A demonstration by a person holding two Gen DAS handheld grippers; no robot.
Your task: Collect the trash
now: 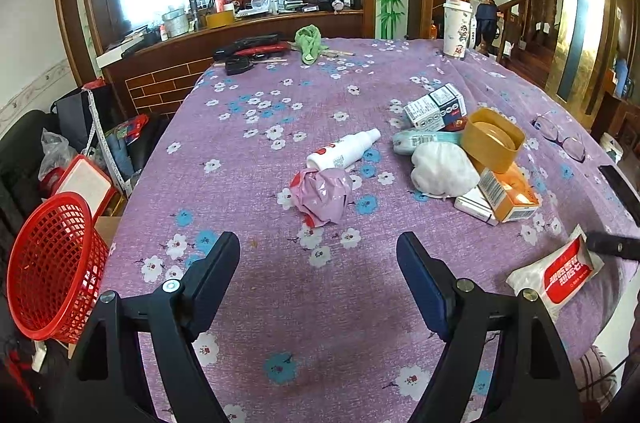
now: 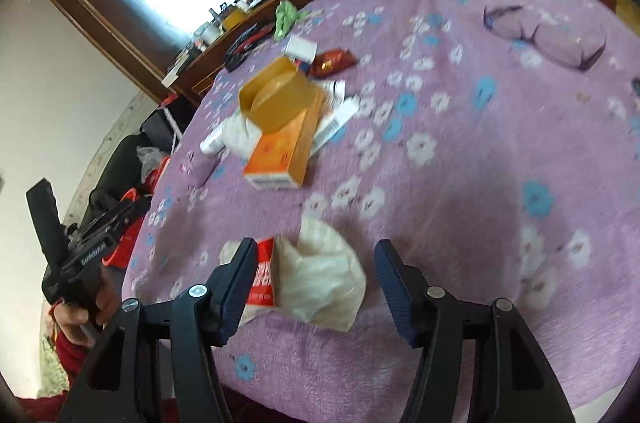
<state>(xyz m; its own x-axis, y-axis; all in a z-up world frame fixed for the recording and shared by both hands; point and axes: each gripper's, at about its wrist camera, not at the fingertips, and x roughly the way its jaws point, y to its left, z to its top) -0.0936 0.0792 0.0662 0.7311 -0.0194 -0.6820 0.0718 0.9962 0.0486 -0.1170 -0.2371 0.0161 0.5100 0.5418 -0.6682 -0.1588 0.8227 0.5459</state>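
Both claws spread and empty: right claw (image 2: pixel 316 277) straddles the red-white wrapper (image 2: pixel 308 279) at the worktop (image 2: pixel 460 151) near edge, left claw (image 1: pixel 318 255) hangs just short of the pink wad (image 1: pixel 322 193), red basket (image 1: pixel 52 267) off the left edge.

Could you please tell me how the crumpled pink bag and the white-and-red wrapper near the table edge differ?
The pink bag is balled up tight, while the wrapper lies flatter and loosely creased. The pink bag sits ahead of the open left gripper, outside its fingers; the wrapper lies between the open right gripper's fingers. The bag is opaque pink; the wrapper is whitish with a red label. Both rest on the purple flowered tablecloth.
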